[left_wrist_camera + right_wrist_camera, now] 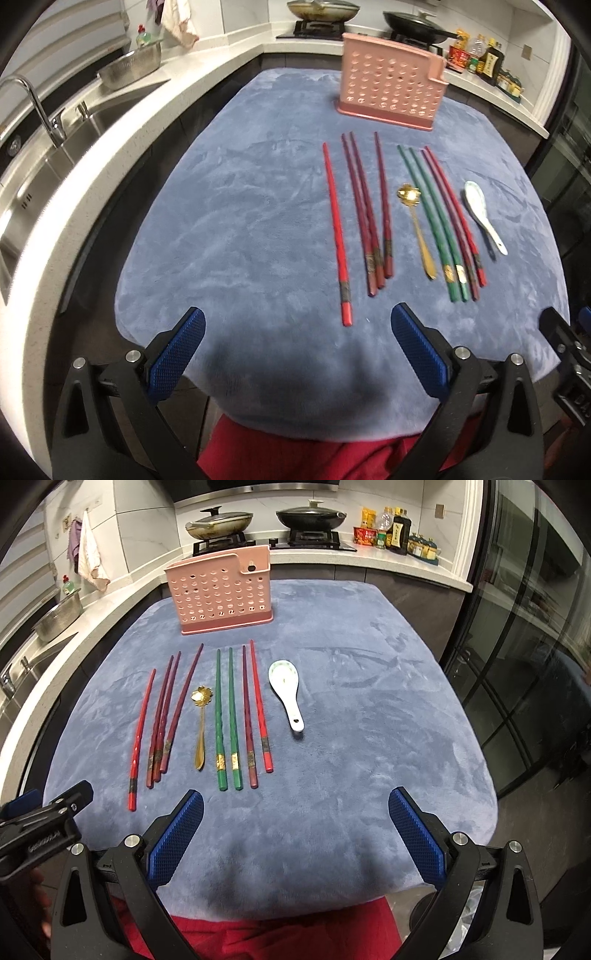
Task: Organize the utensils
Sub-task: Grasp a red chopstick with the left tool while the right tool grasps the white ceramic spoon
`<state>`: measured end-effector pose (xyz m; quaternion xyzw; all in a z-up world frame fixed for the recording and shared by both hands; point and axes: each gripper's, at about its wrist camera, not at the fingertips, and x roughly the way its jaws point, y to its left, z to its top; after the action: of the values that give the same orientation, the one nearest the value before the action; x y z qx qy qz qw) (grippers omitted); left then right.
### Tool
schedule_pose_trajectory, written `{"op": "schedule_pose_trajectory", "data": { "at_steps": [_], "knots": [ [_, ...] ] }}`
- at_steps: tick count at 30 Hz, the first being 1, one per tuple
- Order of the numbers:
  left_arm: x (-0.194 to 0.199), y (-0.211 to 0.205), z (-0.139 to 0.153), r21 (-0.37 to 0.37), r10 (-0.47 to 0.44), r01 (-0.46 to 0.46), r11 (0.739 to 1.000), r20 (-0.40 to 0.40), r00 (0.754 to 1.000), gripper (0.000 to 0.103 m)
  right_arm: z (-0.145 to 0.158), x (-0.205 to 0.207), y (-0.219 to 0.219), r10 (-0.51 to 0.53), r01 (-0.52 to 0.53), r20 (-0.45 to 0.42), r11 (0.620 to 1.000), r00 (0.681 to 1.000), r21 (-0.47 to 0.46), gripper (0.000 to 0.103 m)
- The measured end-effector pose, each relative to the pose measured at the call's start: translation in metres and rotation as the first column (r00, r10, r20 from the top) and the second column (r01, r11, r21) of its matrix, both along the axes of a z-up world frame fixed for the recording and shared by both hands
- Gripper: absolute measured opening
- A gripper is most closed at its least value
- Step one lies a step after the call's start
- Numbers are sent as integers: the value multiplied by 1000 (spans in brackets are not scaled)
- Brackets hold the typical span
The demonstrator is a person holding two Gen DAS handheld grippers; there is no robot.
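Observation:
A pink perforated utensil holder (388,83) (221,590) stands at the far side of a blue-grey cloth. In front of it lie a row of red and dark red chopsticks (364,214) (159,716), a gold spoon (417,229) (201,723), two green chopsticks (432,221) (225,716), two more red chopsticks (454,218) (255,709) and a white ceramic spoon (482,214) (286,690). My left gripper (297,321) is open and empty above the near edge, left of the utensils. My right gripper (295,801) is open and empty above the near edge, below the utensils.
The cloth-covered table (240,221) (369,720) sits inside a U-shaped kitchen counter. A sink and tap (40,110) are on the left, a steel bowl (133,66) behind it. A stove with two pans (266,520) and bottles (395,531) are at the back. Glass doors (535,664) are on the right.

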<state>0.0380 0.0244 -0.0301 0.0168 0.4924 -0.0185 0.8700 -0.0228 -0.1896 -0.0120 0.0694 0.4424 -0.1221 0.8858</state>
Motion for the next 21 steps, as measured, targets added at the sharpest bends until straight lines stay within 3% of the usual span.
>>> {"op": "schedule_pose_trajectory", "data": {
  "at_steps": [8,13,16,19,21],
  "knots": [
    [29,-7,-39,30,-2,4,1000,-63,998,95,-17,25,-15,-14,14,-31,1000,999,17,96],
    [34,-8,-53,2,-23,23,1000,-93,995,81,-26,38,-21,-17,18,-39,1000,999,18,96],
    [36,-10,-60,-21,-43,40,999,-117,992,64,-30,48,-24,-11,12,-41,999,999,32,94],
    [36,-13,-63,-34,-56,52,998,-123,991,60,-34,61,-28,6,-5,-38,999,999,46,86],
    [37,-15,-63,-43,-73,68,997,-119,990,51,-38,69,-32,10,-8,-38,998,999,70,76]
  ]
}}
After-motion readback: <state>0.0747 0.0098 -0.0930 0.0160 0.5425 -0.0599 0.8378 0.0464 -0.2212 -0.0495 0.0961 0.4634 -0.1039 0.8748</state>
